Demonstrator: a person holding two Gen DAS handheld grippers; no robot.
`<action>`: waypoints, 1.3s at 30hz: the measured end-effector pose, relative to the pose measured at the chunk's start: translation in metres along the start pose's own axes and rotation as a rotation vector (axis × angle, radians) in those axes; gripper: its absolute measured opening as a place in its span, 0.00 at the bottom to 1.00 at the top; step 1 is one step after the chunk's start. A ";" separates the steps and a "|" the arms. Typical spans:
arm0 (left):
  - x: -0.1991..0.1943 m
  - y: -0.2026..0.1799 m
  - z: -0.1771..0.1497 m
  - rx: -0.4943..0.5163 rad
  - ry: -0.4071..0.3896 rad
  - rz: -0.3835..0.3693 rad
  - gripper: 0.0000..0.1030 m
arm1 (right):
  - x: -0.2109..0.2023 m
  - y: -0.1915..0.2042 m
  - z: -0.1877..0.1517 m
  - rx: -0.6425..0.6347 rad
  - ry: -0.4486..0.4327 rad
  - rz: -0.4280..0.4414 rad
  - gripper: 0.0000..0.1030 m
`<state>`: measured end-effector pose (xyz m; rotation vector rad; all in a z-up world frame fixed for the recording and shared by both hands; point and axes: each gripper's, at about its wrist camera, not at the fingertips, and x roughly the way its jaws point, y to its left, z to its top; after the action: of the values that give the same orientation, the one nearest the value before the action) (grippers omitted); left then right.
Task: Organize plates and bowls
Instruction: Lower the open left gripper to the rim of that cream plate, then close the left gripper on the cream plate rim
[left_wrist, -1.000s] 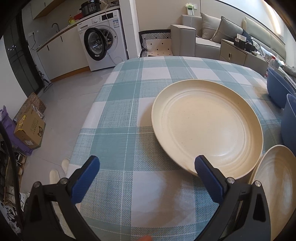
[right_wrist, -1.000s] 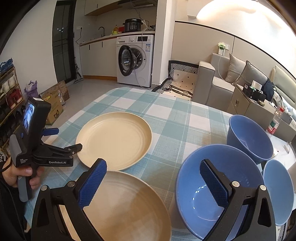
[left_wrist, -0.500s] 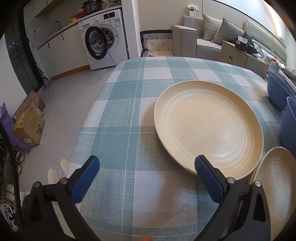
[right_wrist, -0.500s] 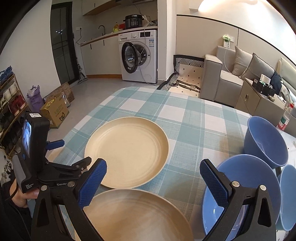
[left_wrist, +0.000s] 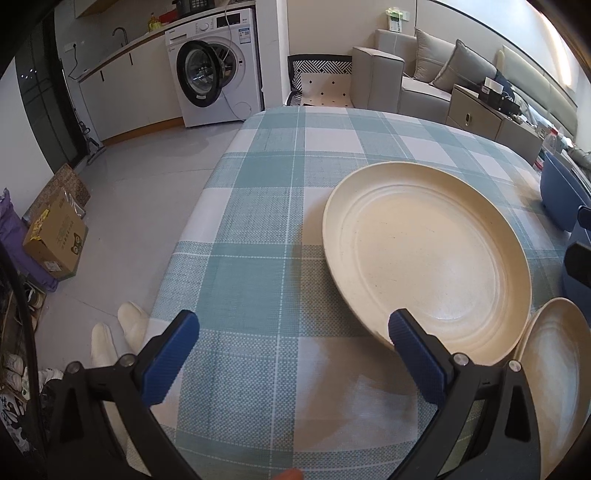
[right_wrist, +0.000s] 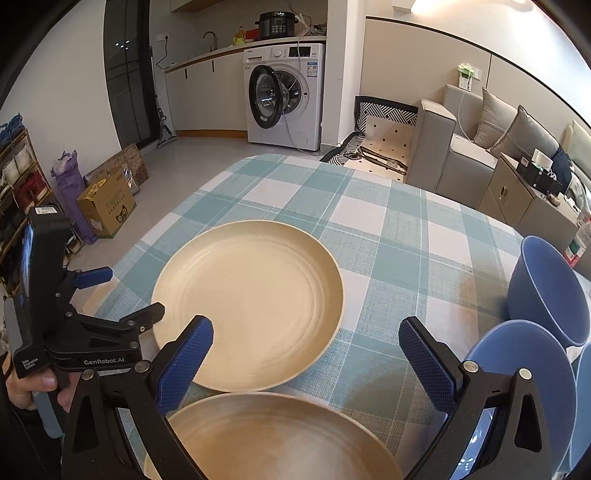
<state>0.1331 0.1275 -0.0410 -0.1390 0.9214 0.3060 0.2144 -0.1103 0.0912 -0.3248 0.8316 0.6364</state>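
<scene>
A cream plate (left_wrist: 428, 254) (right_wrist: 251, 310) lies flat on the checked tablecloth (left_wrist: 266, 206). A second cream plate (left_wrist: 554, 376) (right_wrist: 273, 439) lies just in front of it at the near edge. Blue bowls (right_wrist: 546, 291) (right_wrist: 517, 387) stand to the right; one shows in the left wrist view (left_wrist: 561, 192). My left gripper (left_wrist: 291, 354) is open and empty, its right finger over the first plate's near rim. It also shows in the right wrist view (right_wrist: 122, 295). My right gripper (right_wrist: 306, 358) is open and empty above the near plate.
The table's left edge (left_wrist: 192, 229) drops to a tiled floor with a cardboard box (left_wrist: 55, 236) and slippers (left_wrist: 118, 332). A washing machine (right_wrist: 284, 96) and a sofa (right_wrist: 461, 147) stand beyond the table.
My right gripper has swung left, from over the blue bowl to over the near plate. My left gripper has barely moved.
</scene>
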 end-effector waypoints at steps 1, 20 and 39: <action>0.000 0.001 0.000 -0.004 0.001 -0.001 1.00 | 0.002 0.001 0.001 -0.003 0.002 0.000 0.99; 0.009 0.010 -0.002 -0.036 0.022 -0.043 1.00 | 0.045 0.007 0.016 -0.020 0.074 -0.001 0.99; 0.009 0.020 -0.002 -0.062 0.019 -0.038 1.00 | 0.067 -0.002 0.015 -0.014 0.119 -0.007 0.92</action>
<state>0.1300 0.1475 -0.0492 -0.2162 0.9278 0.2984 0.2577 -0.0780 0.0495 -0.3813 0.9400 0.6210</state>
